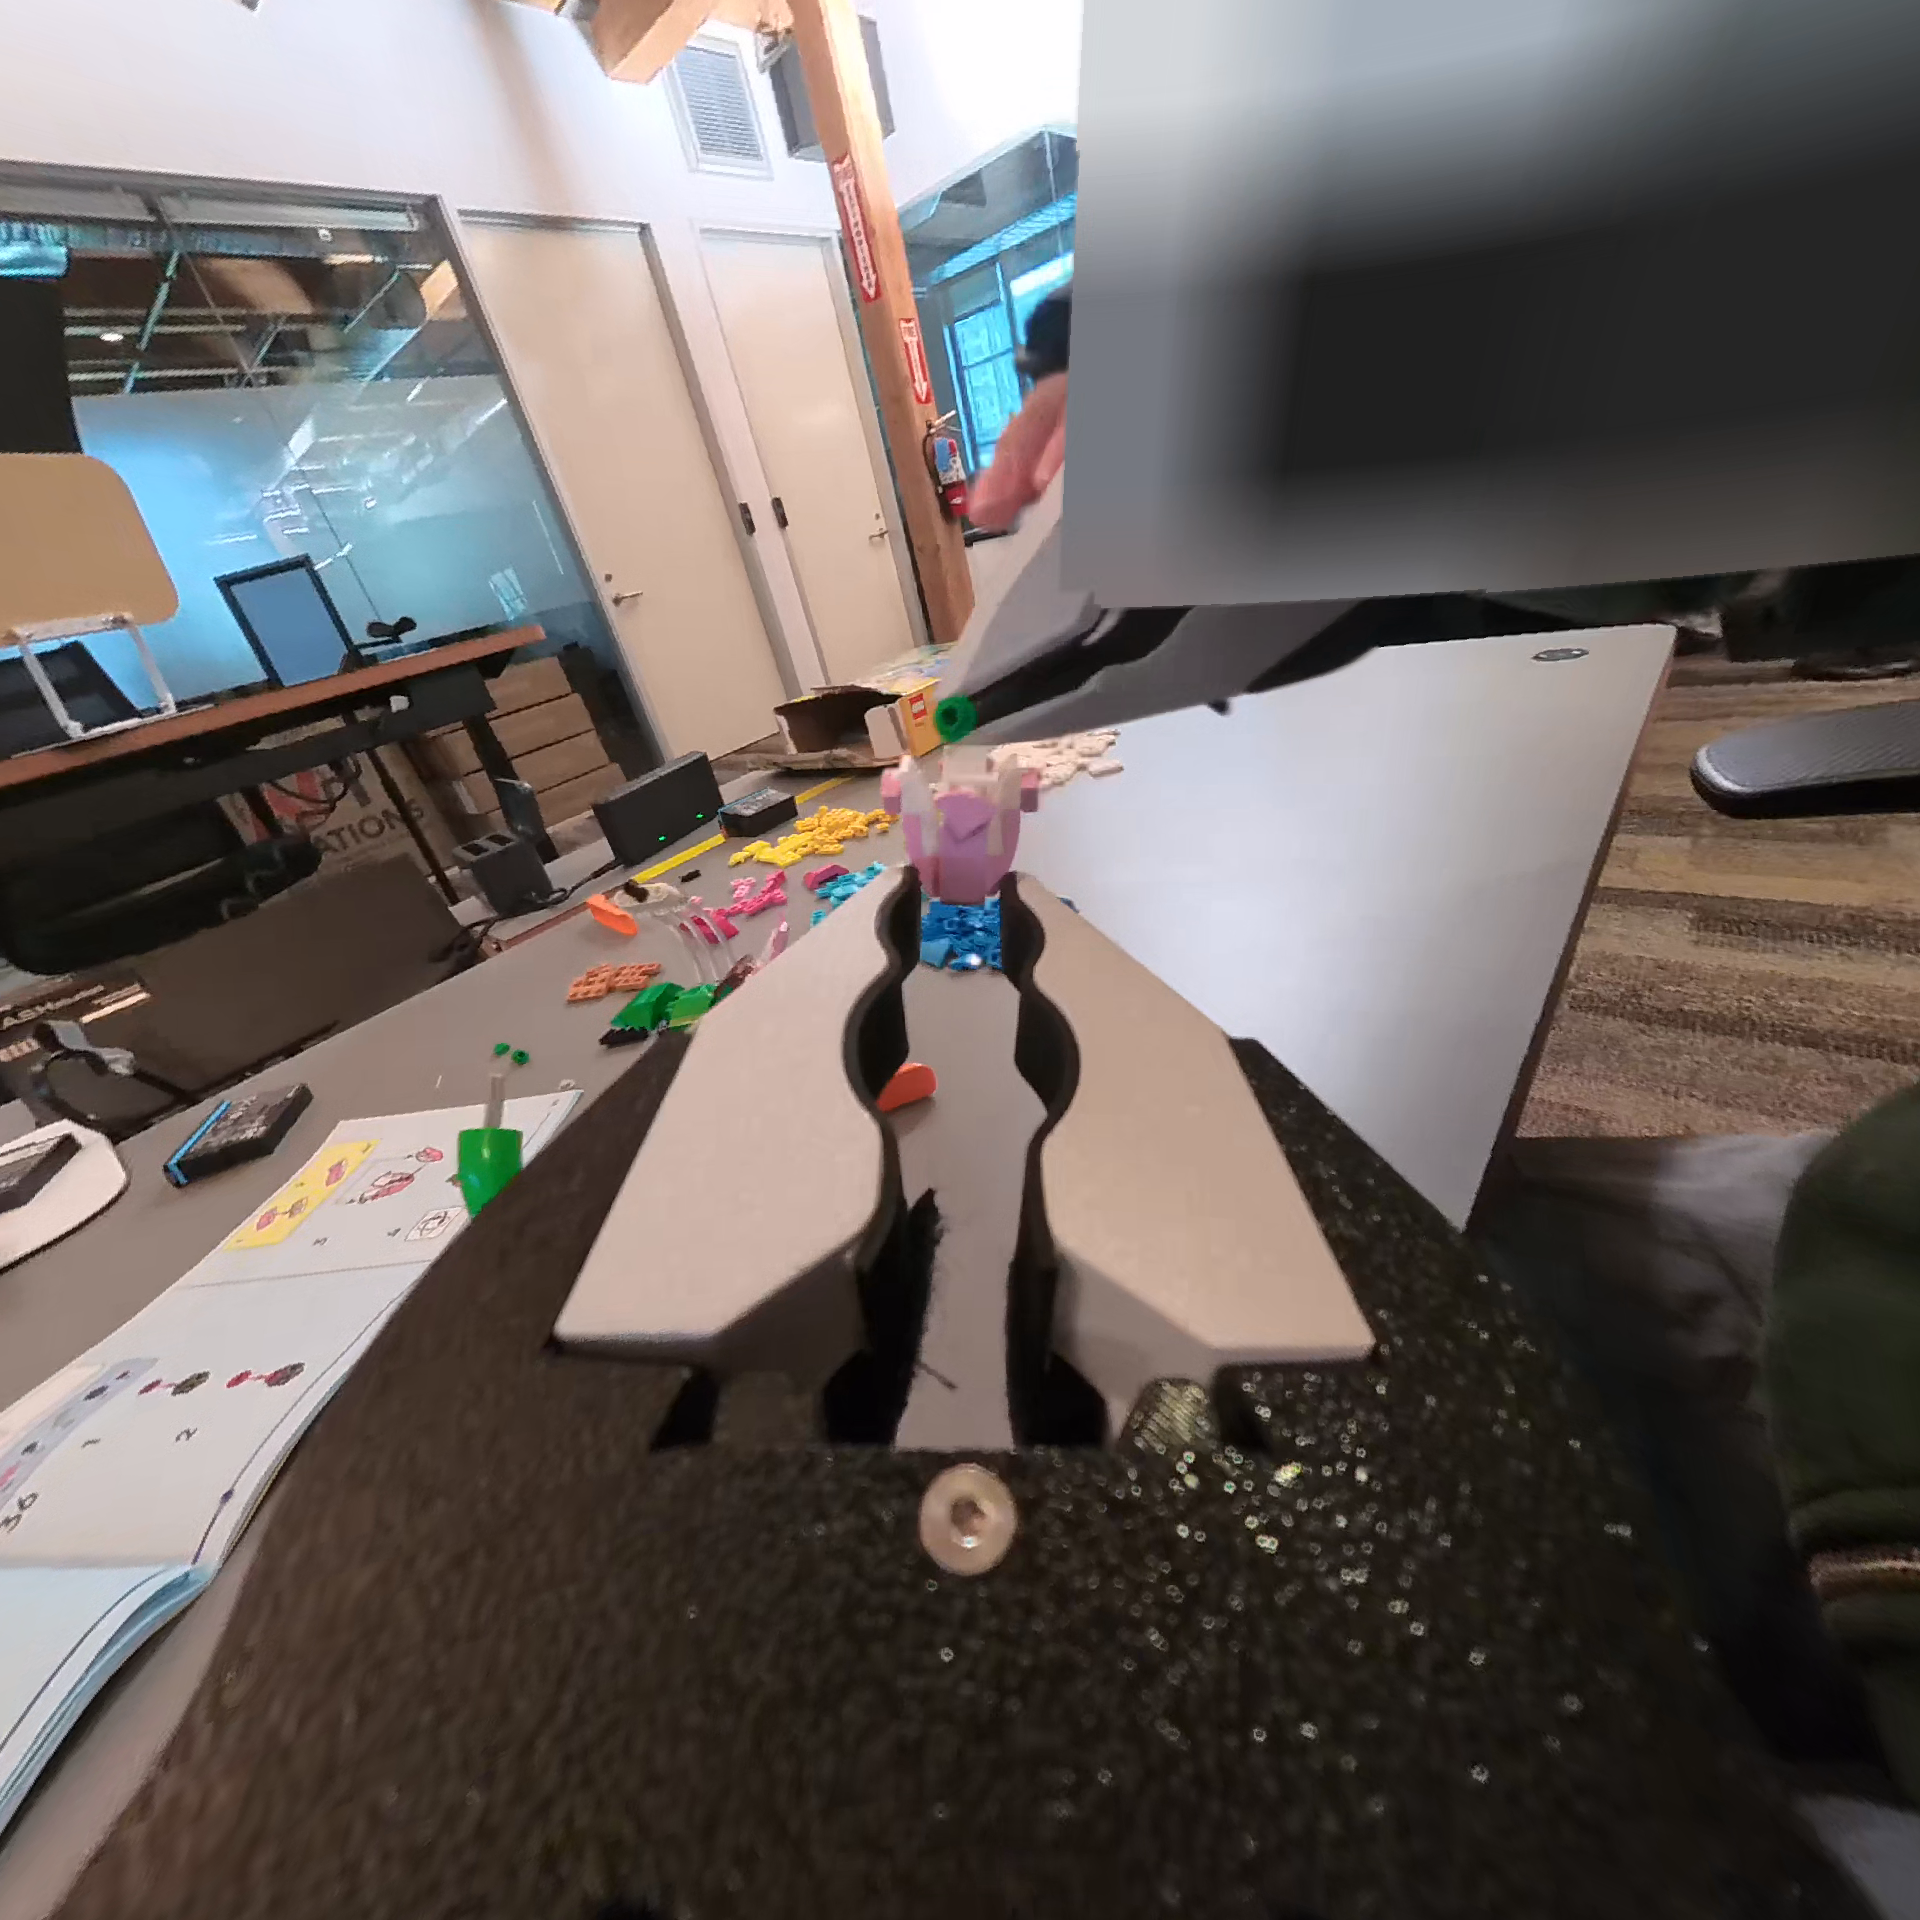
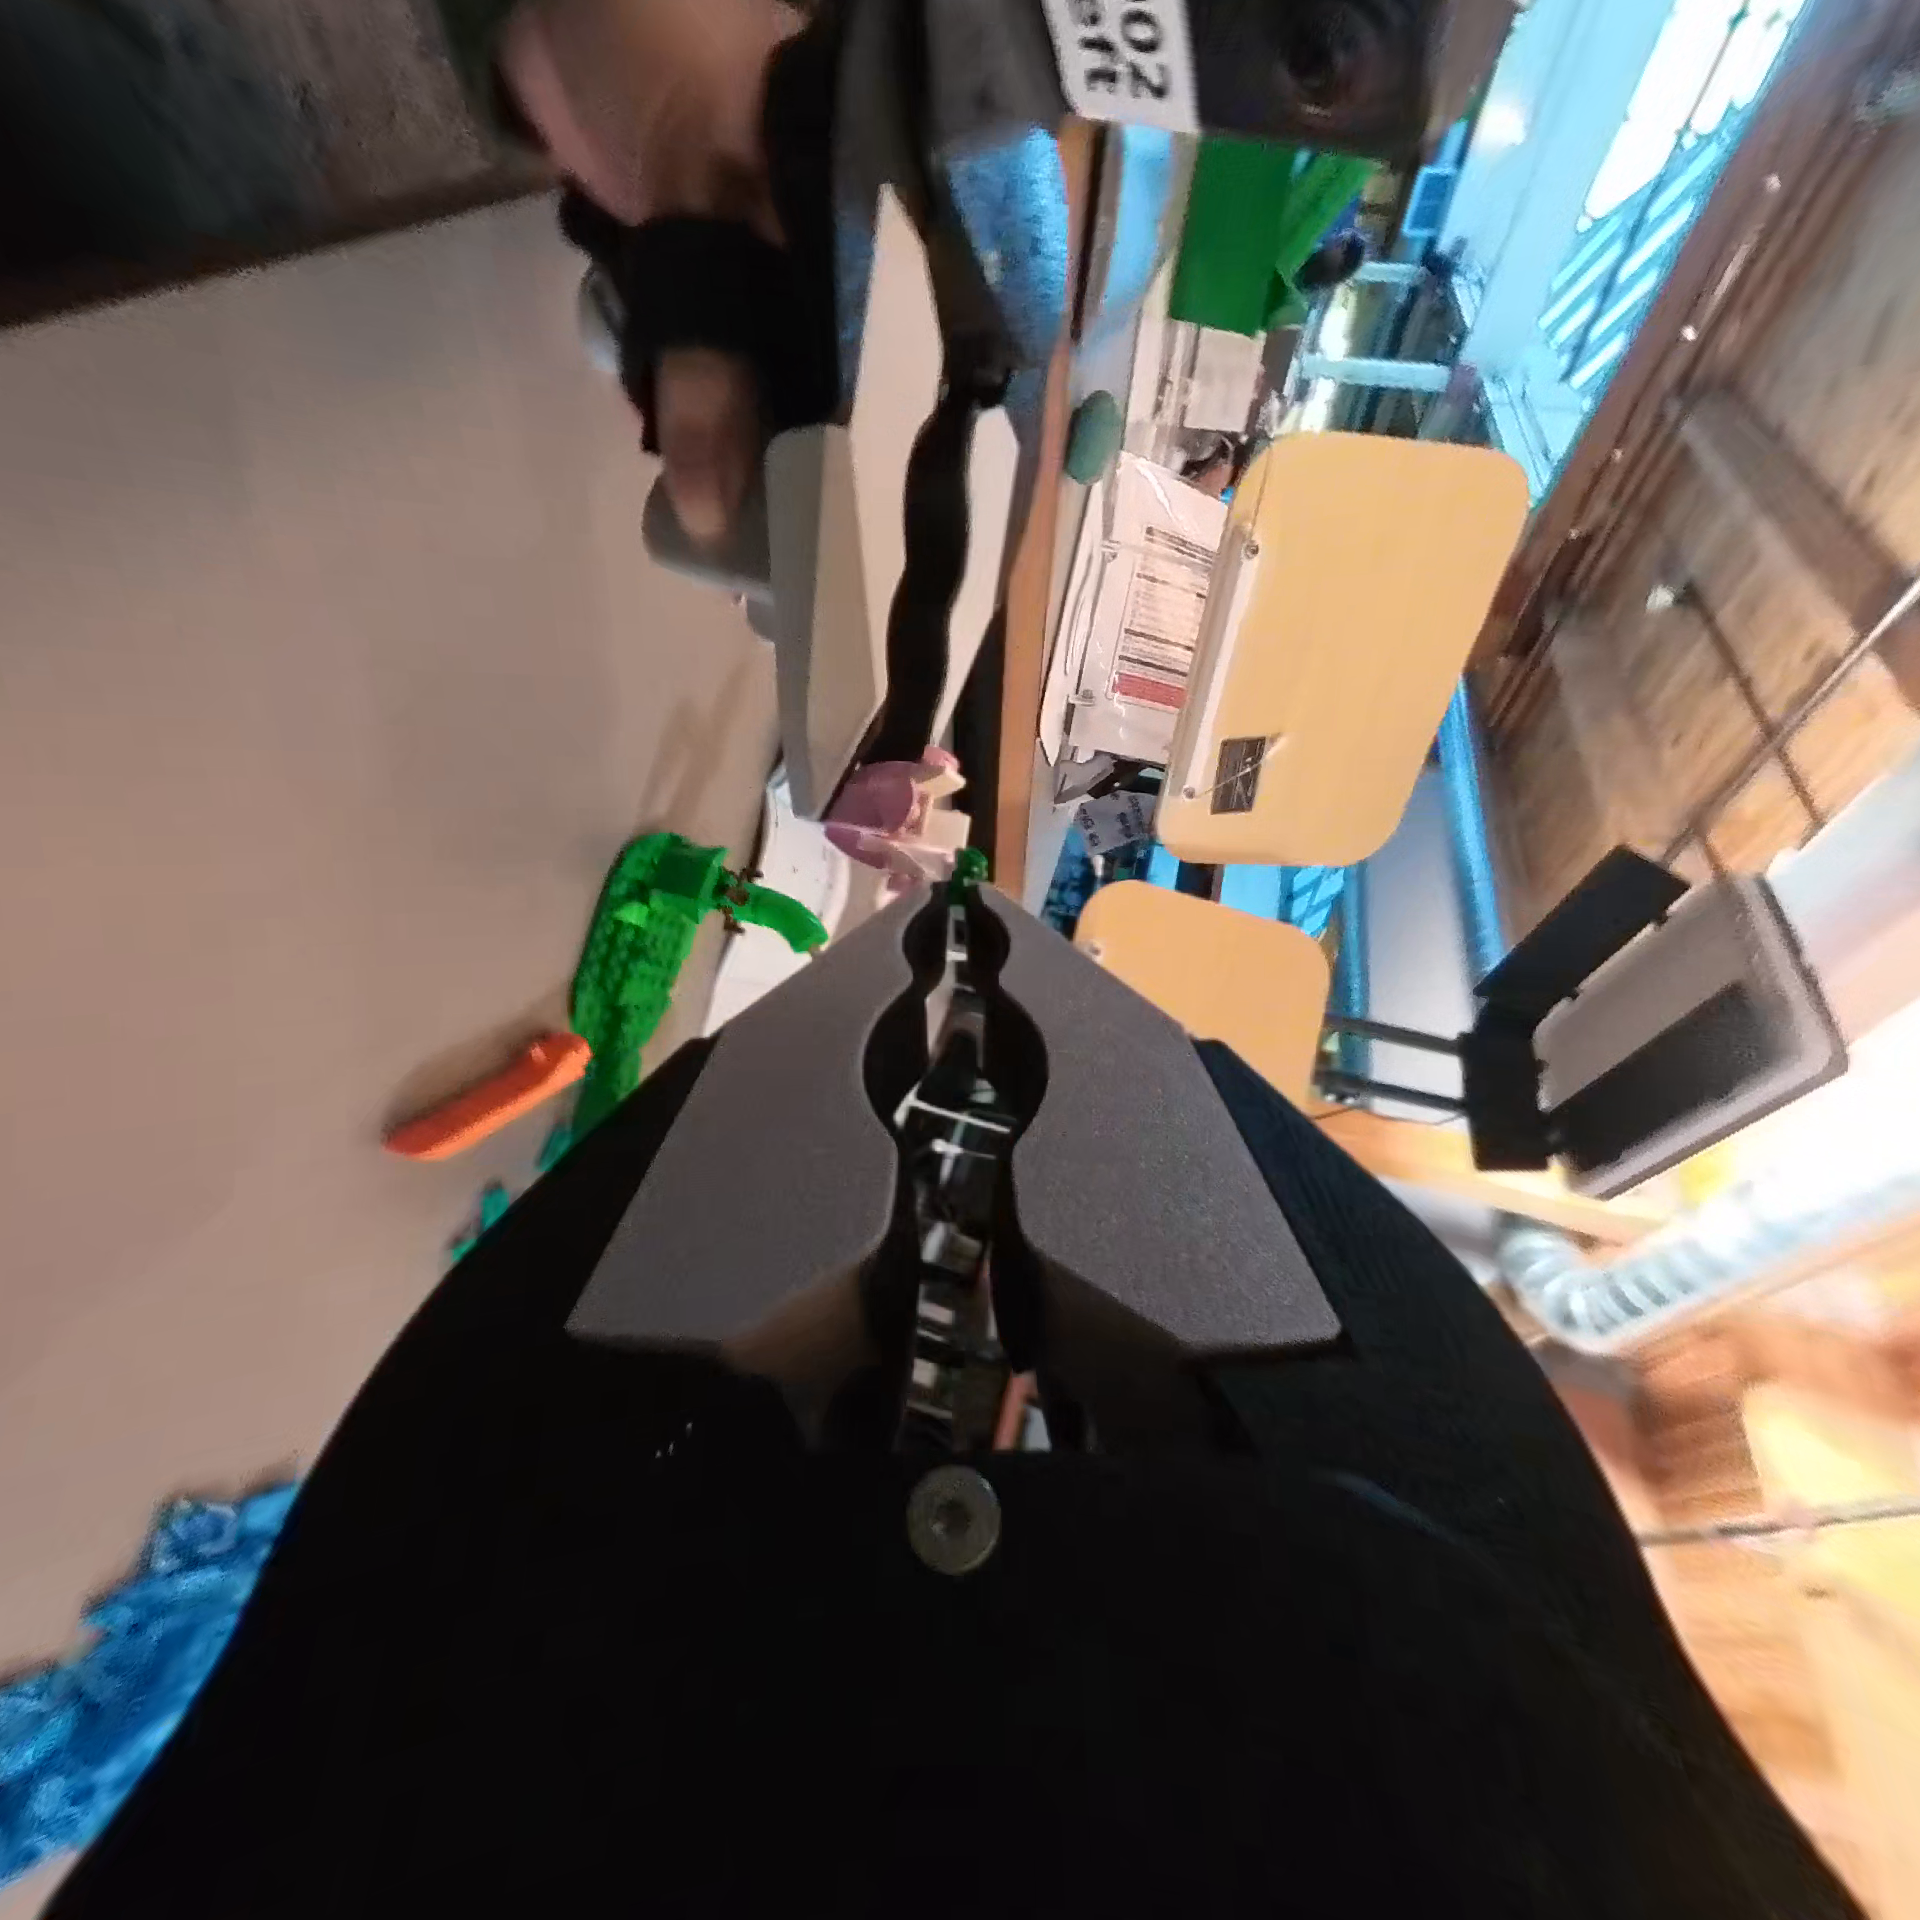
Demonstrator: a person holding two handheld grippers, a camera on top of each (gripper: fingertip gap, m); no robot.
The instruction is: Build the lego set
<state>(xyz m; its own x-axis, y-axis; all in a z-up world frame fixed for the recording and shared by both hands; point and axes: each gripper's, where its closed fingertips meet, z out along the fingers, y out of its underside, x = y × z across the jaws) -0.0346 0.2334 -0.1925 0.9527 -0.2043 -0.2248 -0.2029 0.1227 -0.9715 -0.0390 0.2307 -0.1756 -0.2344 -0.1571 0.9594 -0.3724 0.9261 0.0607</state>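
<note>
Left hand-held gripper [image 1: 961, 883] clamps lilac flower [image 1: 961, 821]; right one [image 2: 964, 891] pinches green stud [image 2: 968, 864]

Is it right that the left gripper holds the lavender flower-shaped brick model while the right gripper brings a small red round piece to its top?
Not quite: the small round piece is green, not red, as the left wrist view shows. The left gripper does hold the lavender flower-shaped brick model, and the right gripper holds the piece.

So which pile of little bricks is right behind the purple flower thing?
The blue pile. It sits just behind the purple flower held in the left gripper, while the yellow pile and pink pile lie farther left.
</note>
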